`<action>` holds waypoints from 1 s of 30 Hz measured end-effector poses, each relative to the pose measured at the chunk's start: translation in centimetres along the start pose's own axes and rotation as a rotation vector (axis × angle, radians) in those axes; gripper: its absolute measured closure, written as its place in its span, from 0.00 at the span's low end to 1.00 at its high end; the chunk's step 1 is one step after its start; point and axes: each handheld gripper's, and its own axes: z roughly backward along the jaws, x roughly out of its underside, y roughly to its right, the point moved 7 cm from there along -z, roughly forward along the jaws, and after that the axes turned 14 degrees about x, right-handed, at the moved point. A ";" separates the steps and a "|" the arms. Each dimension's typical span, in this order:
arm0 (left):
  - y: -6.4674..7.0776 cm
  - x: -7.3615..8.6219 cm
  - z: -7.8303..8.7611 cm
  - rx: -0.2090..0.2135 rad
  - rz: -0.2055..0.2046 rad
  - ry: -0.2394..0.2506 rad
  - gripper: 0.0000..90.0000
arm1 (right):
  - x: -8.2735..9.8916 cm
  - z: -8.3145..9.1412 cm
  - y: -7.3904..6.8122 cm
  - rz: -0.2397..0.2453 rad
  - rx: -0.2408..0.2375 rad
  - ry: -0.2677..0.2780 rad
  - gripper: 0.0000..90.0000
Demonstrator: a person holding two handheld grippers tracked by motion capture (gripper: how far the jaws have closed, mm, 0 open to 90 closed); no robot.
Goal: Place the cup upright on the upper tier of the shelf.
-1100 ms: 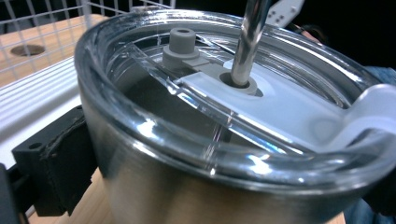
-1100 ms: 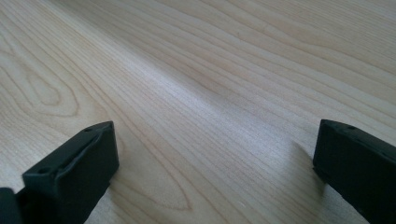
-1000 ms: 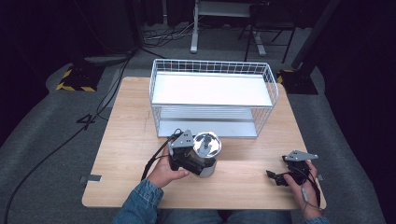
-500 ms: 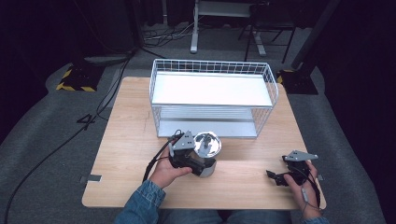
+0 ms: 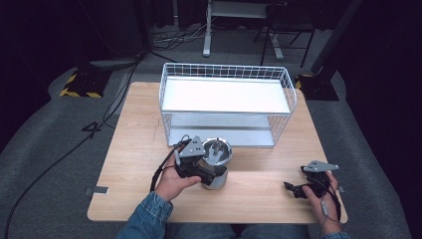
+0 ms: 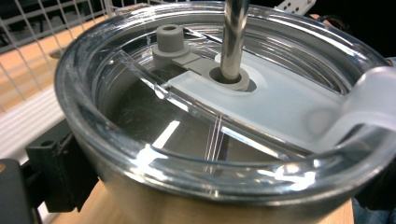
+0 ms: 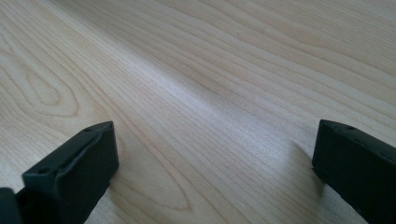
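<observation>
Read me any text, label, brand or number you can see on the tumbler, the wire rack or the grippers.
None can be read.
The tumbler held in the left gripper shows a plain clear lid and bare steel wall, with no print in sight.
The wire rack carries no label.
The right gripper and its black jaws show no marking.
The yellow-and-black striped base on the floor bears stripes, no words.

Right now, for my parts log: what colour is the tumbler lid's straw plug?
Grey plug, clearest in the left gripper view.
</observation>
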 end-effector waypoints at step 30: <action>-0.2 -10.8 4.2 0.008 -0.073 0.088 0.04 | 0.0 -0.1 0.1 -0.015 0.012 -0.004 0.01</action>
